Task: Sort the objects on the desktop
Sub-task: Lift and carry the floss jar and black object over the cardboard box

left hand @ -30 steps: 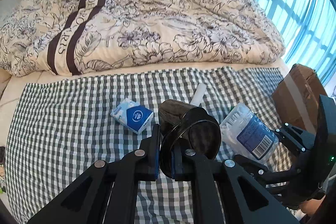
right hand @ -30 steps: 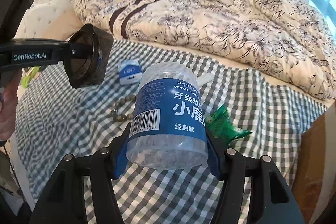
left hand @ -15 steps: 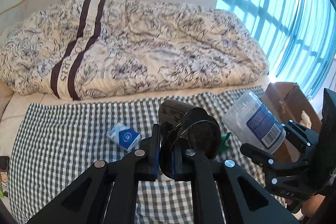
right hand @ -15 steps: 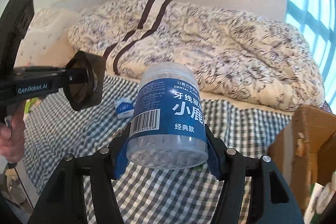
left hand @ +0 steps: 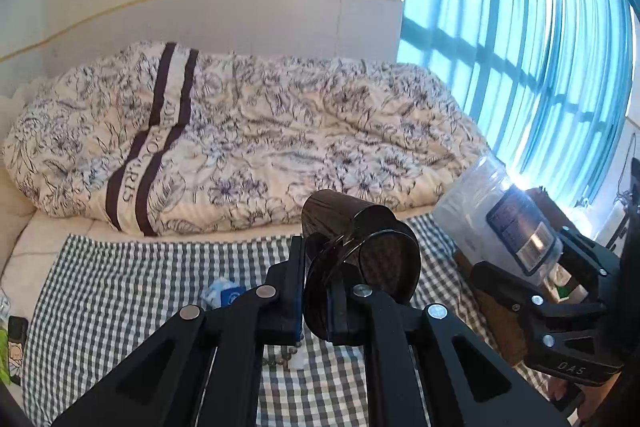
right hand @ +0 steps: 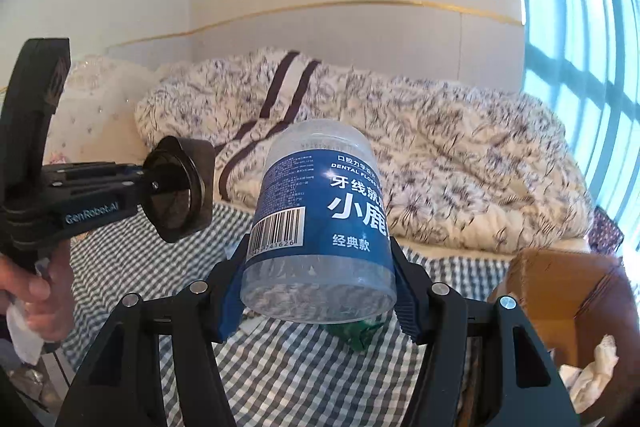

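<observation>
My left gripper (left hand: 314, 291) is shut on the rim of a dark translucent cup (left hand: 360, 251), held up above the checked cloth (left hand: 132, 291). From the right wrist view the same cup (right hand: 180, 189) hangs at the left in that gripper (right hand: 154, 189). A clear dental floss jar (right hand: 320, 223) with a blue label sits clamped in my right gripper (right hand: 318, 291), raised off the bed. In the left wrist view this jar (left hand: 500, 219) is at the right, over a cardboard box (left hand: 544, 207).
A blue tissue pack (left hand: 224, 297) and a bead bracelet (left hand: 280, 357) lie on the cloth below the cup. A green wrapper (right hand: 354, 333) peeks under the jar. The open cardboard box (right hand: 560, 291) stands at the right; a flowered duvet (left hand: 248, 139) fills the bed behind. A hand (right hand: 40, 295) grips the left tool.
Both grippers have risen and tilted upward with their loads. The jar has moved right, toward the cardboard box; the cup stays clamped as before.
</observation>
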`<action>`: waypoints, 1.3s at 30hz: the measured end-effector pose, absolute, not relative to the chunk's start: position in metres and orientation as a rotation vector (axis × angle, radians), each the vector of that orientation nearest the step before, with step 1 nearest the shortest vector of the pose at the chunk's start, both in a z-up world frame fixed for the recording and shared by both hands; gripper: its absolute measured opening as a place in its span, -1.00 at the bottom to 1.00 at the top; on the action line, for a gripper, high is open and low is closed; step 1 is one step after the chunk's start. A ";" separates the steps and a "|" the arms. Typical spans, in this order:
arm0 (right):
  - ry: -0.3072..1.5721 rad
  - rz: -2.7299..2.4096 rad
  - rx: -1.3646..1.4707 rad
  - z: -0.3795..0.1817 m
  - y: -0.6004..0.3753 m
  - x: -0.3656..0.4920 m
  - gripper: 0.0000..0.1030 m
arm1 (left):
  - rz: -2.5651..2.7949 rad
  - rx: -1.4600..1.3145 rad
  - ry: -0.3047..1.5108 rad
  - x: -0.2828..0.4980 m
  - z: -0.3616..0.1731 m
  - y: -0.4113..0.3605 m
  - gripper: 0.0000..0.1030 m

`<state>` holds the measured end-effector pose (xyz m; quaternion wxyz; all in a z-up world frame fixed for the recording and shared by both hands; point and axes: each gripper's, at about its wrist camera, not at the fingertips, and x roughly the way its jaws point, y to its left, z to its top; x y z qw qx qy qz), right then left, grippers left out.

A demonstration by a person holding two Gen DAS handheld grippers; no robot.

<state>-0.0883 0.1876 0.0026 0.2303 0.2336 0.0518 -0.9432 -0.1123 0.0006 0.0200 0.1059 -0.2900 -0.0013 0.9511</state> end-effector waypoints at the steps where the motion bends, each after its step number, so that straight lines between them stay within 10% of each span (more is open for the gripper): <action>1: 0.137 -2.600 0.624 0.006 0.189 -0.085 0.18 | 2.807 -0.841 -0.002 -0.110 0.022 0.002 -0.85; 23: -0.001 -2.739 0.454 0.054 0.244 -0.053 0.15 | 2.849 -0.560 0.069 -0.068 0.068 0.049 -0.85; 25: -0.007 -2.750 0.468 0.052 0.249 -0.054 0.07 | 2.839 -0.566 0.071 -0.068 0.066 0.057 -0.85; 27: -0.013 -2.734 0.499 0.049 0.255 -0.056 -0.64 | 2.832 -0.577 0.070 -0.069 0.063 0.062 -0.85; 33: -0.034 -2.754 0.628 0.026 0.273 -0.066 -0.73 | 2.807 -0.621 0.059 -0.075 0.052 0.074 -0.84; 34: -0.055 -2.743 0.659 0.021 0.277 -0.069 -0.63 | 2.803 -0.625 0.056 -0.076 0.051 0.075 -0.84; 36: -0.084 -2.704 0.751 0.004 0.281 -0.074 0.30 | 2.800 -0.626 0.053 -0.077 0.050 0.077 -0.85; 39: -0.067 -2.661 0.902 -0.030 0.274 -0.085 0.42 | 2.796 -0.627 0.055 -0.080 0.047 0.079 -0.85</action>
